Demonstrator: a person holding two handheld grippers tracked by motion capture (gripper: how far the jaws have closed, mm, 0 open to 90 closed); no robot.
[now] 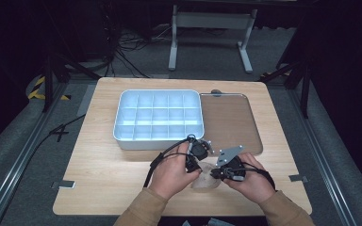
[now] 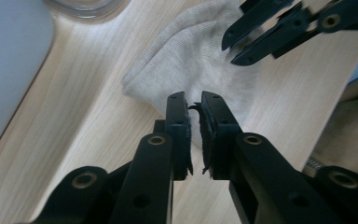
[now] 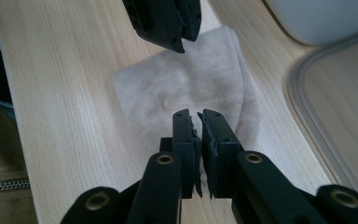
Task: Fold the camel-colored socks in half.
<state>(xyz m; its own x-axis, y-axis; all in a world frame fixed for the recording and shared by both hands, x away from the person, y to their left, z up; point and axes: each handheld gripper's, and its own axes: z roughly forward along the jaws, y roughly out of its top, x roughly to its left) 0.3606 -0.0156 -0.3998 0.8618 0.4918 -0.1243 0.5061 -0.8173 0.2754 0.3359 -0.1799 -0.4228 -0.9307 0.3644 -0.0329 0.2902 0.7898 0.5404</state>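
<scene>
A folded beige cloth (image 1: 205, 181) lies flat on the wooden table between the two hands. My left gripper (image 1: 200, 169) comes at it from the left and my right gripper (image 1: 213, 174) from the right. In the left gripper view my left gripper (image 2: 198, 96) has its jaws nearly together at the near edge of the cloth (image 2: 191, 56). The right gripper (image 2: 232, 52) hangs over the far side with a narrow gap. In the right gripper view my right gripper (image 3: 199, 114) stands shut over the cloth (image 3: 191, 79). The left gripper (image 3: 177, 43) sits at the far edge. I see no cloth between either pair of pads.
A white box (image 1: 122, 140) divided into several compartments stands behind the hands. A flat clear lid (image 1: 228, 120) lies to its right on the table (image 1: 99, 179). The box's wall (image 3: 317, 18) and the lid's rim (image 3: 303, 107) are close to the cloth.
</scene>
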